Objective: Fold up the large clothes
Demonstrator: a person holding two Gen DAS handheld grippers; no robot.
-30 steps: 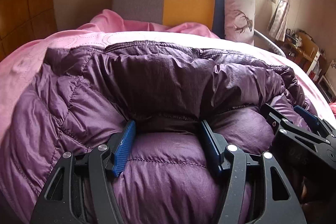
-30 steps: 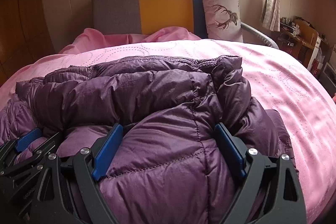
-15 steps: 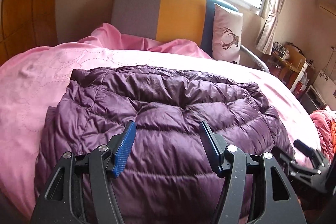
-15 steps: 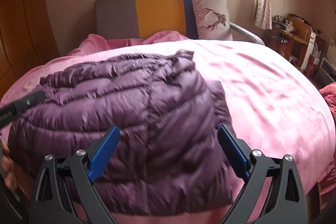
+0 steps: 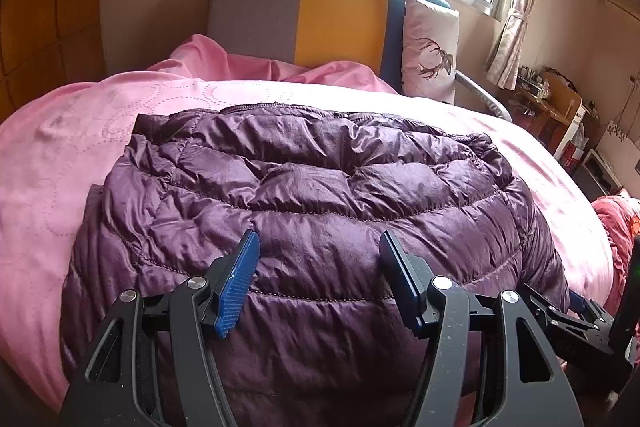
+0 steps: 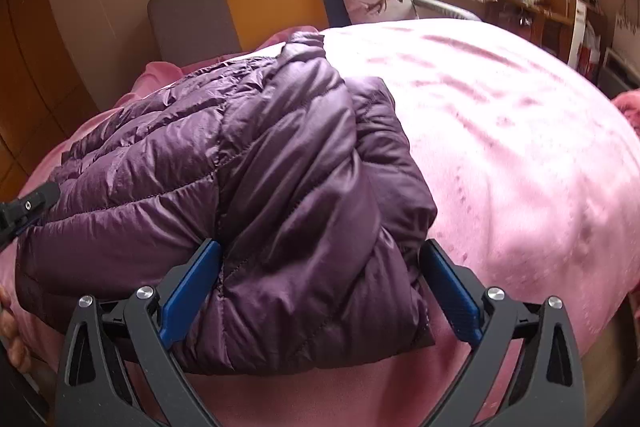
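A purple quilted down jacket [image 5: 312, 195] lies folded in a thick bundle on the pink bed cover [image 5: 52, 163]. My left gripper [image 5: 318, 259] is open, its blue pads over the jacket's near edge, holding nothing. My right gripper [image 6: 320, 263] is open too, its jaws wide on either side of the jacket's near right corner [image 6: 320, 287]. The right gripper also shows at the lower right of the left wrist view [image 5: 576, 319]. The left gripper's tip shows at the left edge of the right wrist view [image 6: 28, 205].
A grey, yellow and blue headboard [image 5: 320, 15] and a deer-print pillow [image 5: 430, 47] stand at the far end. Bunched pink bedding [image 5: 256, 61] lies below the headboard. A wooden desk with clutter [image 5: 552, 103] is at the right. Red fabric [image 5: 616, 215] lies off the bed's right side.
Both grippers let go of the jacket and pulled back. The raised fold now lies flat on the bed. The right gripper has turned toward the jacket's right corner.
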